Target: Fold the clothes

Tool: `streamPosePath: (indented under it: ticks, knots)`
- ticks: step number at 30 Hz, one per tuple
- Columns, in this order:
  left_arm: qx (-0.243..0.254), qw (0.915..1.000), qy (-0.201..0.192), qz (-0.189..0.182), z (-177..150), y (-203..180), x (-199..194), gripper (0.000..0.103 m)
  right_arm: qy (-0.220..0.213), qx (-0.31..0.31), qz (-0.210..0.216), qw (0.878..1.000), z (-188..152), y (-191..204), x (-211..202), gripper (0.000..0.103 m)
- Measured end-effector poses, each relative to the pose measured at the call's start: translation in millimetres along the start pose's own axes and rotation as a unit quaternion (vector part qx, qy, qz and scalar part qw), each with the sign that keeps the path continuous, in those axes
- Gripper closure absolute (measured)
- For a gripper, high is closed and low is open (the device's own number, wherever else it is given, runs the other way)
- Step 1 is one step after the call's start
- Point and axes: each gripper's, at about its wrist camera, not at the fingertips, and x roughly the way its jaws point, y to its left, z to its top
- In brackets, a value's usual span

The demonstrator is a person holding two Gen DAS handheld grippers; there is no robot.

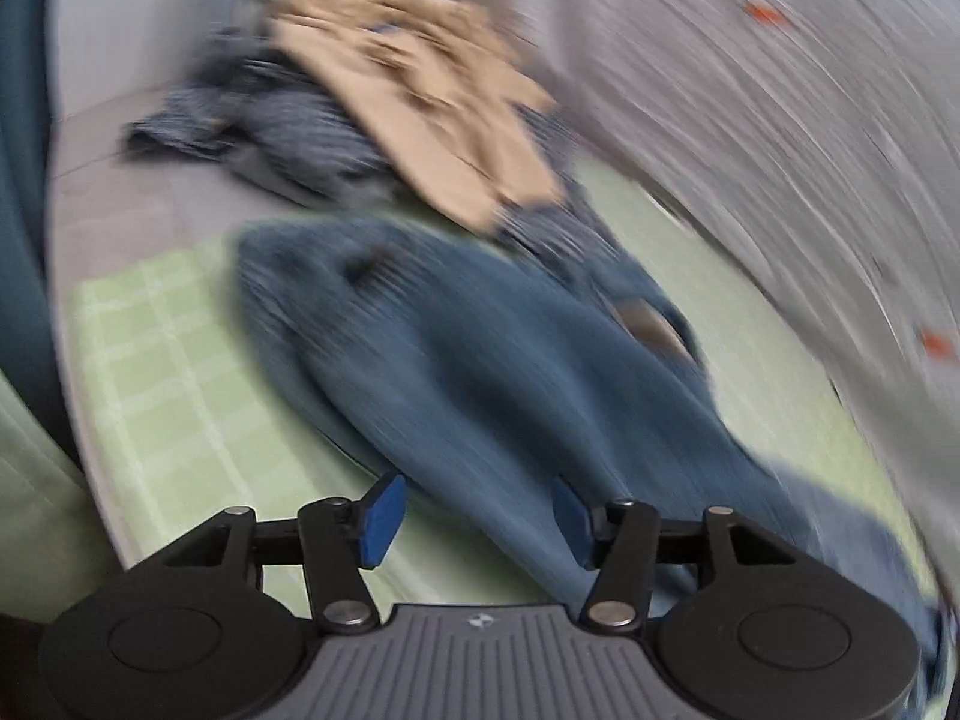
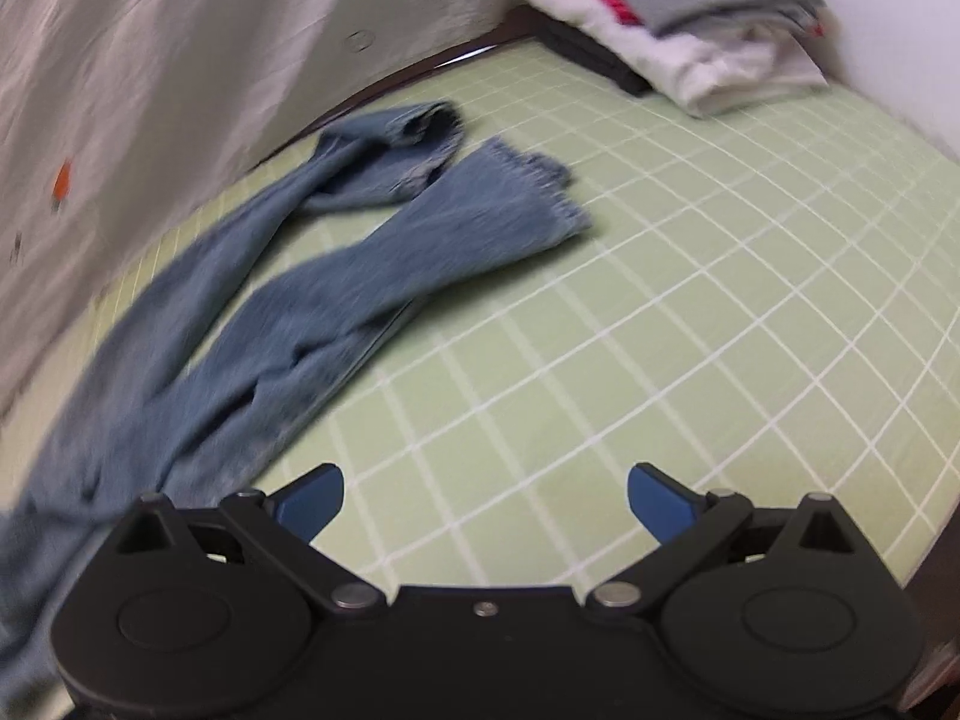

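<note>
The left tool (image 1: pixel 474 516) hovers low with fingers apart, empty, just over the waist end of the blue jeans (image 1: pixel 480 372). The right tool (image 2: pixel 486 501) is spread wide over the bare green checked sheet (image 2: pixel 660 312); the jeans' legs (image 2: pixel 372 252) lie to its left, frayed hems pointing away.

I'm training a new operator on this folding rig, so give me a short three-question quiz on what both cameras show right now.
1. True or false: the right gripper is shut on the jeans.
2. What lies on the dark striped clothes in the left view? A) tan garment B) red towel C) black shoe
3. Fill in: the left gripper hangs open over the jeans' ____ end.

Key
1. False; it is open over the bare green checked sheet.
2. A, the tan garment.
3. Waist.
</note>
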Motion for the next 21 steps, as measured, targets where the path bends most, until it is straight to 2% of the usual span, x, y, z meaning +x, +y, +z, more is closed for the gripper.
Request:
streamPosePath:
  ticks: [1, 2, 3, 5, 7, 9, 12, 16, 21]
  knots:
    - [0.012, 0.9999, 0.005, 0.001, -6, -9, 1, 0.045, -0.001, 0.02, 0.01, 1.0, 5, -9, 2, 0.006]
    - [0.023, 0.9997, 0.009, 0.002, -12, -18, 1, 0.039, -0.002, 0.04, 0.021, 0.999, 11, -17, 5, 0.009]
    - [0.035, 0.9993, 0.014, 0.003, -18, -27, 2, 0.031, -0.002, 0.057, 0.033, 0.998, 16, -24, 7, 0.016]
    - [0.058, 0.998, 0.023, 0.005, -29, -45, 3, 0.03, -0.003, 0.09, 0.057, 0.994, 26, -37, 13, 0.024]
    - [0.081, 0.9961, 0.032, 0.006, -41, -63, 4, 0.026, -0.001, 0.112, 0.087, 0.99, 35, -46, 22, 0.039]
    - [0.105, 0.9936, 0.042, 0.008, -53, -81, 5, 0.021, 0.004, 0.136, 0.109, 0.985, 41, -53, 30, 0.046]
    - [0.135, 0.9892, 0.056, 0.012, -68, -106, 9, 0.021, 0.01, 0.186, 0.139, 0.973, 48, -63, 48, 0.05]
    - [0.134, 0.9871, 0.084, 0.027, -63, -122, 29, 0.021, 0.009, 0.243, 0.155, 0.957, 57, -73, 72, 0.05]
    - [0.148, 0.9808, 0.109, 0.065, -55, -140, 56, 0.021, -0.009, 0.31, 0.164, 0.937, 72, -79, 101, 0.051]
